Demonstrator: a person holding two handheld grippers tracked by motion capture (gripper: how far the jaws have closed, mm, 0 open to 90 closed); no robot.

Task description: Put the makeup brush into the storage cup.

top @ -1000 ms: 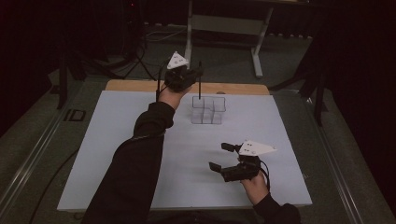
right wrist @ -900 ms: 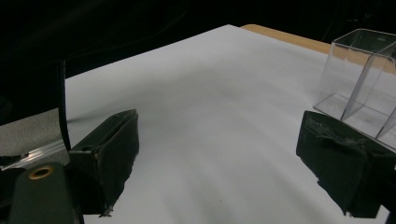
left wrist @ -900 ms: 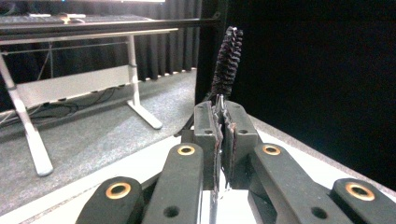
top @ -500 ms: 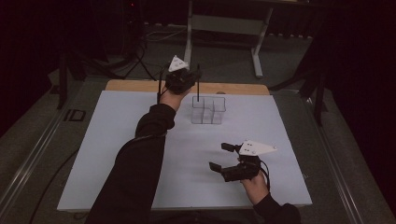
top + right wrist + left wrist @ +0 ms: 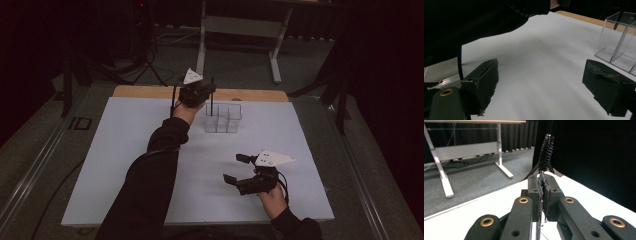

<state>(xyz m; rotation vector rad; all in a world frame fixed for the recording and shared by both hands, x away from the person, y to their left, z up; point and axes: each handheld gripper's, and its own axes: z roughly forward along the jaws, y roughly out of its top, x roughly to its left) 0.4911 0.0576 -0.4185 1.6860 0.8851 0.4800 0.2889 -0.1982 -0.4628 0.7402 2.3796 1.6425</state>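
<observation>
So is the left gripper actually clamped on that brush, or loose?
Clamped. In the left gripper view the left gripper has its jaws pressed together on the wire stem of the brush, whose black bristles stand above them.

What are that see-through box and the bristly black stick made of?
The box looks like clear hard plastic, perhaps acrylic: glossy, see-through walls with sharp edges and inner dividers. The black brush, clamped in the left gripper, seems to have stiff, matte synthetic bristles around what looks like a thin twisted-wire stem, though that is hard to confirm.
</observation>
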